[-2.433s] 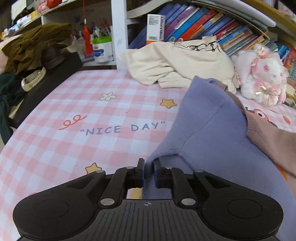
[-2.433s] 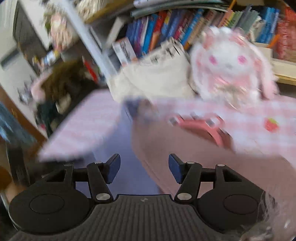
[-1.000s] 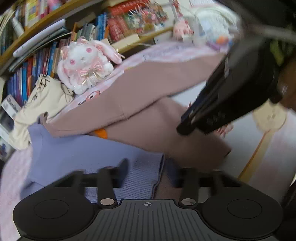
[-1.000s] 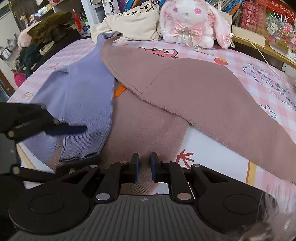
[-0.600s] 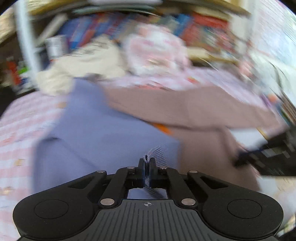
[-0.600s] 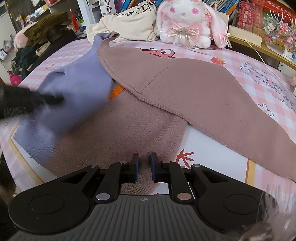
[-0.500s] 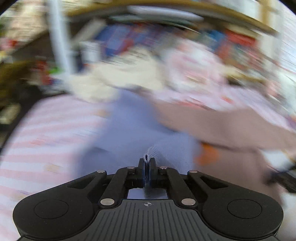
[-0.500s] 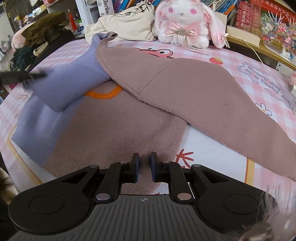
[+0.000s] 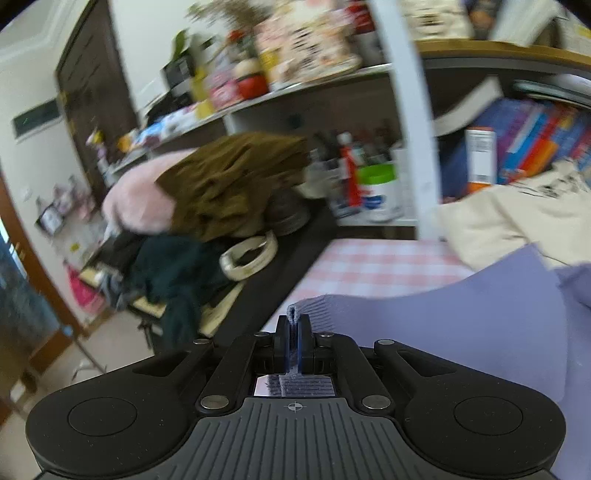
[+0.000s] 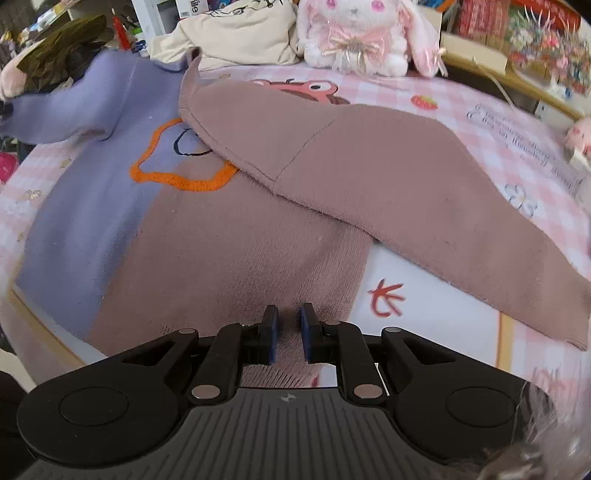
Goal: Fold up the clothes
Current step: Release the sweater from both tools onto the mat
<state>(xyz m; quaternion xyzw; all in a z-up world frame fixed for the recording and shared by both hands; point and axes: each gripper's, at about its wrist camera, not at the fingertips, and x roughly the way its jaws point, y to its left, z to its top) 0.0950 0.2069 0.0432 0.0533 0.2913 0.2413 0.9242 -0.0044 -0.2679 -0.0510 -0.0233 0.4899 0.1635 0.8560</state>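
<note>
Table cover [image 10: 517, 122]: pink-and-white check cloth with cartoon prints, spread under everything; also seen in the left wrist view [image 9: 376, 262].
Sweater [image 10: 229, 251]: two-tone knit, lilac on one side and dusty brown on the other, with an orange outlined shape on the chest; it lies flat on the cover, hem toward the right wrist camera.
Brown sleeve [image 10: 424, 192]: folded across the body, running out diagonally to the right.
Lilac sleeve [image 9: 461, 314]: lifted off the body and stretched out to the left; its ribbed cuff is in the left tool.
Cream garment [image 10: 236, 33]: bunched at the far edge, just beside the plush rabbit [image 10: 354, 29].
Clothes heap [image 9: 221, 192]: olive, pink and dark pieces piled beyond the table's left side.
Left gripper [image 9: 294, 325]: jaws pressed together on the lilac cuff, which pokes out above the tips.
Right gripper [image 10: 289, 325]: jaws nearly together with a narrow gap, low over the brown hem; whether knit is pinched between them I cannot tell.
</note>
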